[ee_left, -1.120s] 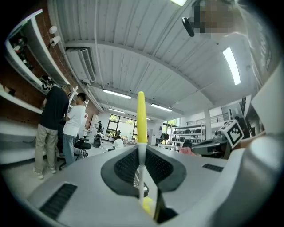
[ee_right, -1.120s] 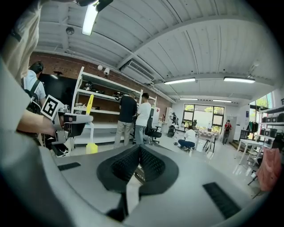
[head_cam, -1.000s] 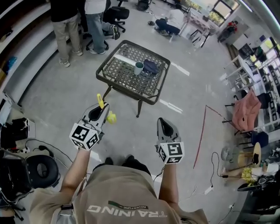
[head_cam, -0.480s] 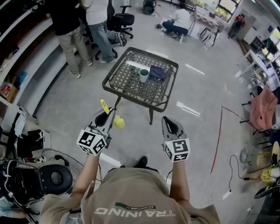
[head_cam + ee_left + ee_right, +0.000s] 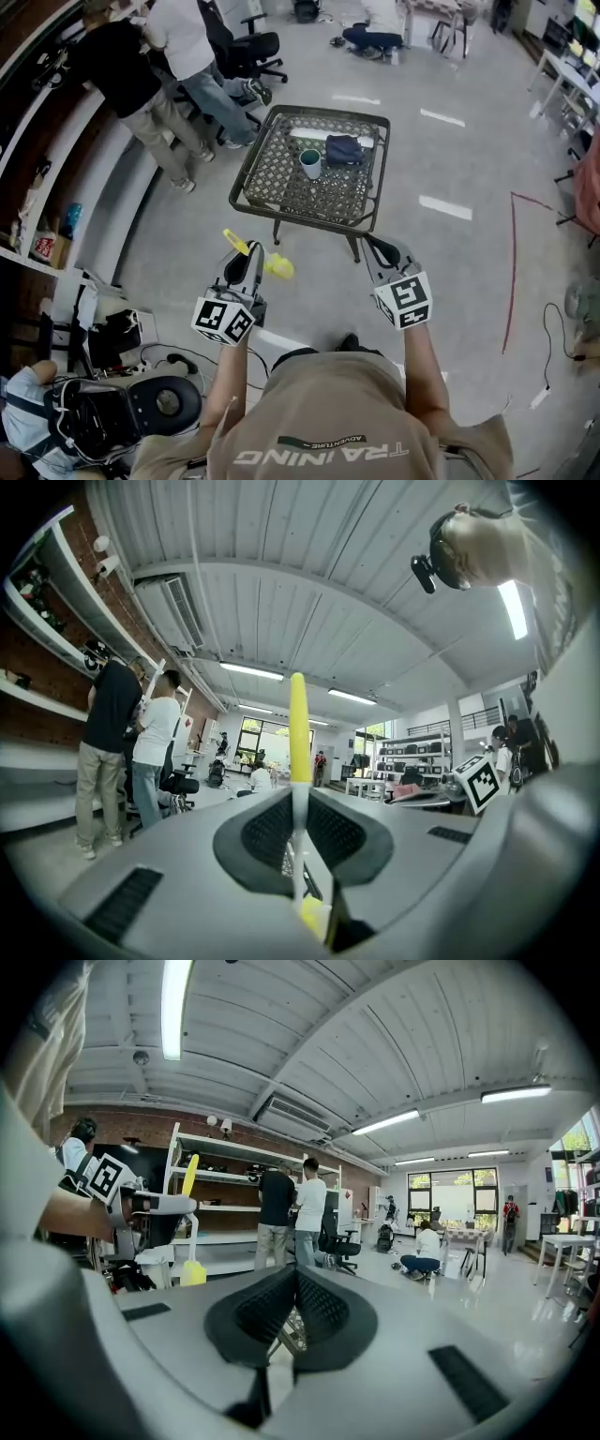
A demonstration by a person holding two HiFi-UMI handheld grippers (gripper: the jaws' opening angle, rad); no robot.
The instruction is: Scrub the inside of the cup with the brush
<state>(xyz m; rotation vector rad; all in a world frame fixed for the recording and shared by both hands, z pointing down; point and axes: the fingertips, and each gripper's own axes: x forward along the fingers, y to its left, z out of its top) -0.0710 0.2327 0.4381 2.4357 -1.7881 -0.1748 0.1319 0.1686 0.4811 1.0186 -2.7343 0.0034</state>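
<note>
The green cup [image 5: 309,164] stands upright near the middle of the metal lattice table [image 5: 281,187], far ahead of both grippers. My left gripper [image 5: 246,261] is shut on a yellow brush [image 5: 278,267], gripping its thin white stem. In the left gripper view the yellow handle [image 5: 298,728] sticks up past the jaws and the yellow head [image 5: 314,916] hangs below them. My right gripper [image 5: 377,247] is shut and holds nothing. In the right gripper view its jaws meet [image 5: 295,1288], and the left gripper [image 5: 159,1206] with the brush [image 5: 191,1177] shows at the left.
A dark blue pouch [image 5: 345,150] lies on the table beside the cup. Two people [image 5: 127,89] stand at shelves to the left, by an office chair [image 5: 239,47]. Another person [image 5: 380,14] crouches far back. Red floor tape [image 5: 511,272] runs on the right. Equipment and cables [image 5: 164,403] lie at lower left.
The person has stepped closer to the table, so it now sits nearer the grippers. Both grippers stay shut, the left still holding the brush.
</note>
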